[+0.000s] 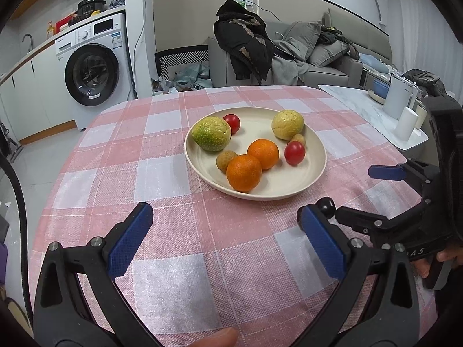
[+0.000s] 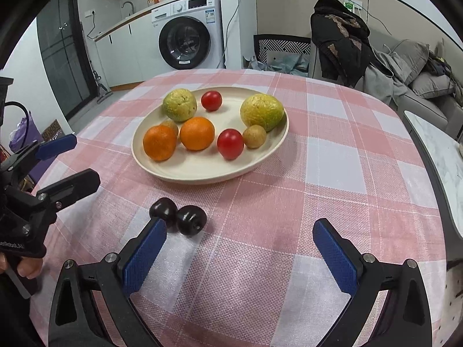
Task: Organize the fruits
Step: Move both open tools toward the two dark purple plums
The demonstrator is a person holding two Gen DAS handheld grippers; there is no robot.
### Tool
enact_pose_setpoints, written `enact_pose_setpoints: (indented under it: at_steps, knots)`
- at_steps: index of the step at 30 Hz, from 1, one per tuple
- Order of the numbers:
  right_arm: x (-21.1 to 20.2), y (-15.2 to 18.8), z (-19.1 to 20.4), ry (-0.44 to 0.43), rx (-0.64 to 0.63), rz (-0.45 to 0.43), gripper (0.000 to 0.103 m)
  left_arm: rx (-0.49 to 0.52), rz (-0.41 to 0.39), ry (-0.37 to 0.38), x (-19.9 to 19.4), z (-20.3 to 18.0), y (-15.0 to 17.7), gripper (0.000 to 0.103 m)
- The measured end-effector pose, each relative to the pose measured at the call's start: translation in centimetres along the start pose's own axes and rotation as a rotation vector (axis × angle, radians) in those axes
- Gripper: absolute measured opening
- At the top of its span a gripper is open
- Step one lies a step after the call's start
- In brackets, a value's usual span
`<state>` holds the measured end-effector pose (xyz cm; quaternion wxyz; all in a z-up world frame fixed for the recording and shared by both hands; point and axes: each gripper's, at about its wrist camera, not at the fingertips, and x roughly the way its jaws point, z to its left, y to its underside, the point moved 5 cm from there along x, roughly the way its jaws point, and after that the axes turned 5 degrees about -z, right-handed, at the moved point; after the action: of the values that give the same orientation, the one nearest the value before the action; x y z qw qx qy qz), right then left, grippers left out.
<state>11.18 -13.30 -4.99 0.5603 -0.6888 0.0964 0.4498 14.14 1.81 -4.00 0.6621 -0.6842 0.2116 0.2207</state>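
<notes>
Both sets of jaws wide, empty. We should bring the right gripper [image 2: 240, 248] squarely over the near dark plum [image 2: 191, 220], just ahead-left, avoiding its touching twin [image 2: 163, 210].

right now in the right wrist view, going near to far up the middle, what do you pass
two dark plums on the cloth → cream plate rim → oranges → red tomato at the plate's back → washing machine

Cloth, plate and fruit skins in front of you

You're looking at a coarse-woven pink-and-white checked tablecloth [image 2: 289, 202], a matt cream plate [image 2: 202, 170], two glossy dark plums [image 2: 179, 218], shiny red tomatoes [image 2: 230, 143], dimpled oranges [image 2: 197, 133], and textured blue gripper pads [image 2: 144, 260].
</notes>
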Motion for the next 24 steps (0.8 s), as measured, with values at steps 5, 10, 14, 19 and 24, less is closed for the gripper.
enact_pose_setpoints:
  at_steps: [5,10,14,19,24]
  knots:
    - [0.5,0.3,0.3,0.004,-0.013,0.018,0.103,-0.001,0.007,-0.001,0.3,0.0,0.2,0.102]
    - [1.1,0.5,0.7,0.026,-0.027,0.038,0.103,0.001,0.02,-0.002,0.7,0.1,0.4,0.102]
    - [1.8,0.5,0.9,0.06,-0.042,0.056,0.103,-0.004,0.026,0.001,0.9,0.2,0.6,0.102]
    - [2.2,0.3,1.2,0.071,-0.054,0.063,0.103,-0.008,0.033,0.002,1.1,0.3,0.7,0.102]
    - [2.3,-0.1,1.2,0.064,-0.045,0.057,0.103,-0.009,0.041,0.0,1.3,0.4,0.8,0.102]
